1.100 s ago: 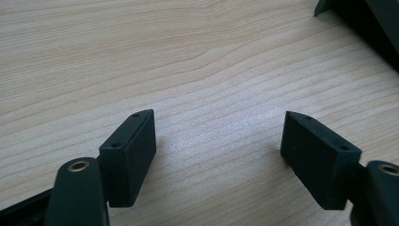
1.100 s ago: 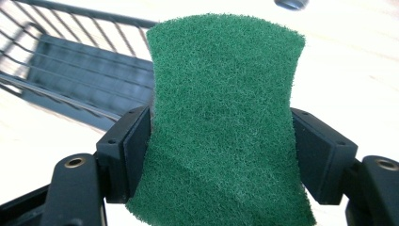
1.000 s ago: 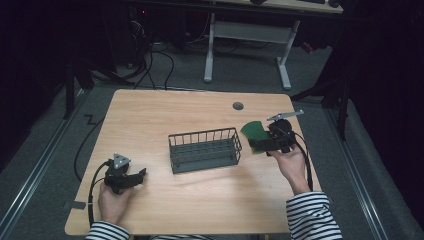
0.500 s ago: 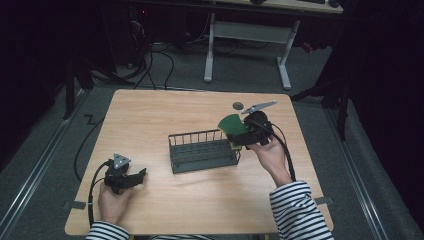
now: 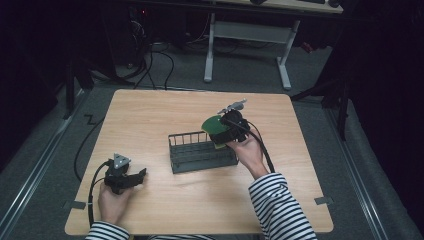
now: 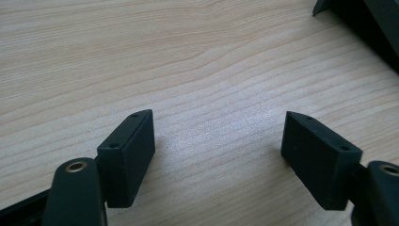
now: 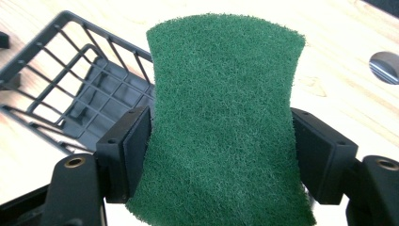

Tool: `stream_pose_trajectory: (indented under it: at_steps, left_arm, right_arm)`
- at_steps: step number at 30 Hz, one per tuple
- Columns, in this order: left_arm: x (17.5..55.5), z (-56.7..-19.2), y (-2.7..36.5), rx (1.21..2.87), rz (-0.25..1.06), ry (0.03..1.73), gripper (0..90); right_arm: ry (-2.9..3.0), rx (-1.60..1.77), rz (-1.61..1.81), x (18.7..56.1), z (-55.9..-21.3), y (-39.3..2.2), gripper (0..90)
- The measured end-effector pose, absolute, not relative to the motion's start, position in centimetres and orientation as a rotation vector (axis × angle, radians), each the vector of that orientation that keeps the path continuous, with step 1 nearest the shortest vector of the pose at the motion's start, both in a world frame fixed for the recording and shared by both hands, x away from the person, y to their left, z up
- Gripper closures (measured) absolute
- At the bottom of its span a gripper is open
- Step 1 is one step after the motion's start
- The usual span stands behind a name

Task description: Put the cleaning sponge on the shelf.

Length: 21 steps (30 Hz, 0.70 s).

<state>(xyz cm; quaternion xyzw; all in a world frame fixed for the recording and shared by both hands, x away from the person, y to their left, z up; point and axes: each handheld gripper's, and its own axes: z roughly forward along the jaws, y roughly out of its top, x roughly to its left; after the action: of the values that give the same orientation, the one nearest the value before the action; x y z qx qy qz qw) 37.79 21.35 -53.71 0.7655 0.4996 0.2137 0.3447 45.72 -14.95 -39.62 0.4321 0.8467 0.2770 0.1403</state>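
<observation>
The green scouring pad (image 7: 221, 117) is pinched between the jaws of the right hand-held gripper (image 7: 221, 150), held above the right end of the dark wire basket (image 5: 200, 152). Its sides bow inward where the jaws press, which indicates a soft, compressible, light item with a coarse, non-slip surface; breakage risk appears negligible. The current hold, across the narrow waist near mid-length, looks secure. A grip nearer one end would probably let the free part droop.

The basket stands near the middle of the tabletop (image 5: 150, 115) and appears empty.

The left hand-held gripper (image 5: 131, 178) rests low at the near left of the tabletop, well apart from the basket, jaws spread and holding nothing.
</observation>
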Motion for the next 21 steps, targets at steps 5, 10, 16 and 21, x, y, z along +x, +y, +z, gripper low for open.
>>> stream_pose_trajectory:
  at_steps: [5, 10, 16, 21]
  left_arm:
    - [37.8, -53.7, 21.4, 1.987, 0.553, 1.298, 26.7]
    - [37.8, -53.7, 21.4, 1.988, 0.553, 1.297, 26.6]
    - [37.8, -53.7, 21.3, 1.989, 0.554, 1.297, 26.6]
    - [37.8, -53.7, 21.3, 1.988, 0.554, 1.297, 26.6]
  right_arm:
    - [2.441, 1.244, 0.768, 46.1, -40.6, -14.1, 27.0]
    - [2.438, 1.25, 0.738, 46.1, -41.4, -13.8, 26.7]
    - [2.438, 1.251, 0.738, 45.9, -41.9, -13.9, 26.6]
    - [2.442, 1.256, 0.73, 45.8, -42.3, -13.9, 26.4]
